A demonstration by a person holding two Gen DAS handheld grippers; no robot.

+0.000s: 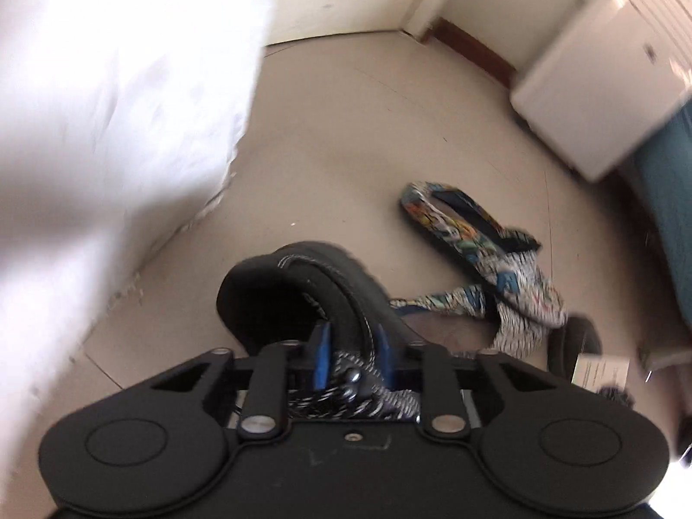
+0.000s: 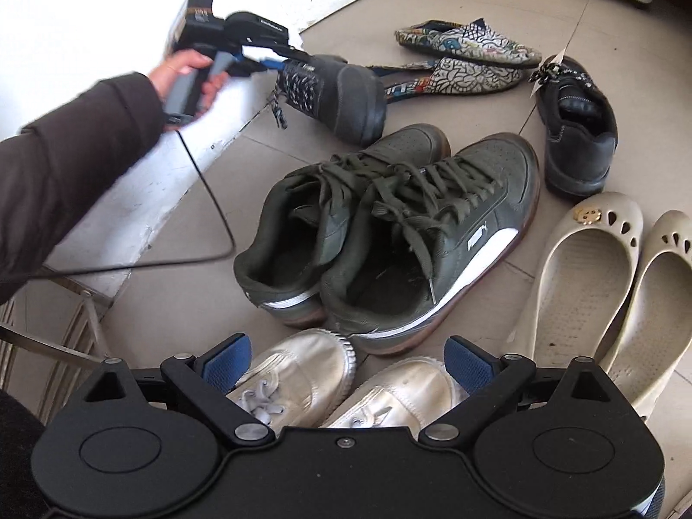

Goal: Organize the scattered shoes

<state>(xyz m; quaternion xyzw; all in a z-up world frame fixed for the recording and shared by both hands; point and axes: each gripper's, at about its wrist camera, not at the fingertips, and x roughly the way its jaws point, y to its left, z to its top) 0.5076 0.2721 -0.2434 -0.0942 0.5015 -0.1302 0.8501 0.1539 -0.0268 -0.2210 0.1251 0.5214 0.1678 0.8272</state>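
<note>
Left gripper [image 1: 352,346] pinching black lace-up shoe's [image 1: 302,285] collar: best lifted clear, then set beside its mate [image 2: 577,129] ahead; right gripper [image 2: 348,357] spread, idle.

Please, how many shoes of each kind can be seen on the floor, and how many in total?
Black lace-up shoes: 2
Patterned slip-ons: 2
Dark green sneakers: 2
Beige perforated flats: 2
White canvas sneakers: 2
Total: 10

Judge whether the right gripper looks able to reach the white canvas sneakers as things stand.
Probably yes: the right gripper is open just above the white canvas sneakers, with nothing between.
</note>
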